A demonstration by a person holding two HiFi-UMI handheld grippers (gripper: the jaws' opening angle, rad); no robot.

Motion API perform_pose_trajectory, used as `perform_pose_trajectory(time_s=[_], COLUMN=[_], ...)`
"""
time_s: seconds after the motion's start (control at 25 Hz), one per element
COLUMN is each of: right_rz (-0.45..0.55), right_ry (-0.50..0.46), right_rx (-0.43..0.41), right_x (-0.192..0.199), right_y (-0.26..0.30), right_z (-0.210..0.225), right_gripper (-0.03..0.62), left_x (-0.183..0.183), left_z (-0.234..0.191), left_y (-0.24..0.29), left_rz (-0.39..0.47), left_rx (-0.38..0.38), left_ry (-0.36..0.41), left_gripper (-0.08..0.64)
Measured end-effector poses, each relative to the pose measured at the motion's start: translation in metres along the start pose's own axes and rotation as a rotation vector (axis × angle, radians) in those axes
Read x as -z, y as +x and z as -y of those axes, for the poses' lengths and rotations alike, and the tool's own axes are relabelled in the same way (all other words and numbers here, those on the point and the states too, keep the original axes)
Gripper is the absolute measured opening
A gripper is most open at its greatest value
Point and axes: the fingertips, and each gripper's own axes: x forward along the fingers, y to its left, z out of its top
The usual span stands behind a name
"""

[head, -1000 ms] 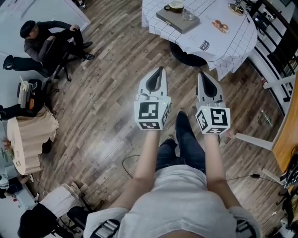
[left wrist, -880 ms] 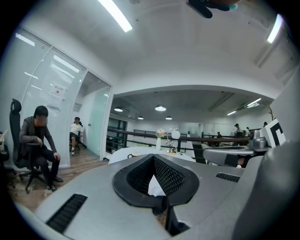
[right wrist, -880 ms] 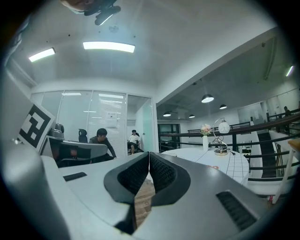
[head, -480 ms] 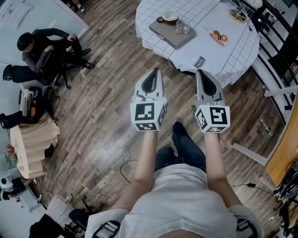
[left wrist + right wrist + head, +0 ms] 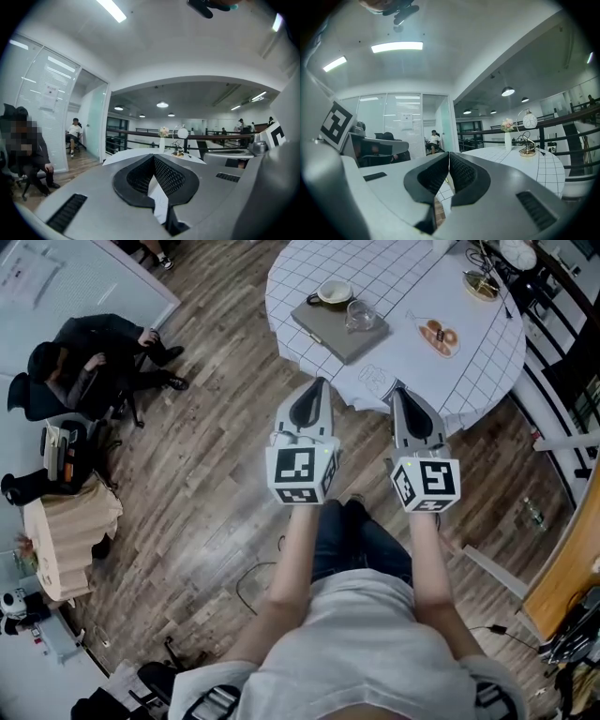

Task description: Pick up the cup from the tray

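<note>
In the head view a grey tray (image 5: 330, 331) lies on a round table with a white checked cloth (image 5: 403, 277). A cream cup on a saucer (image 5: 333, 292) stands at the tray's far left, and a clear glass (image 5: 360, 314) sits beside it to the right. My left gripper (image 5: 311, 395) and right gripper (image 5: 410, 401) are held side by side in the air short of the table's near edge, both shut and empty. In the left gripper view the jaws (image 5: 153, 160) meet tip to tip, and so do those (image 5: 449, 154) in the right gripper view.
A small plate with pastries (image 5: 438, 335) lies right of the tray, and a gold lamp base (image 5: 480, 282) stands further back. A seated person (image 5: 89, 367) is at the left on the wood floor. Dark railings (image 5: 572, 324) run along the right. A wooden panel (image 5: 565, 554) leans at lower right.
The table with the tray has come nearer in the head view, sliding down and left. Both grippers stay shut and level, now reaching close to the table's near edge.
</note>
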Motion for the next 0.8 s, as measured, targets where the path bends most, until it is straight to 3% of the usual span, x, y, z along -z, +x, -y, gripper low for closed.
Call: perform_pose_trajectory(time_s=[0.32, 0.8], right_rz=[-0.011, -0.034], right_ry=[0.016, 0.0], right_rx=[0.006, 0.056], right_x=[0.008, 0.015], right_y=[0.033, 0.115], right_z=[0.022, 0.064], right_gripper=[0.009, 0.009], left_x=[0.003, 0.017], left_z=[-0.014, -0.043], left_y=[0.039, 0.136], left_rz=[-0.019, -0.053], left_rx=[-0.006, 0.066], left_ry=[0.003, -0.003], left_gripper=[0.008, 0.008])
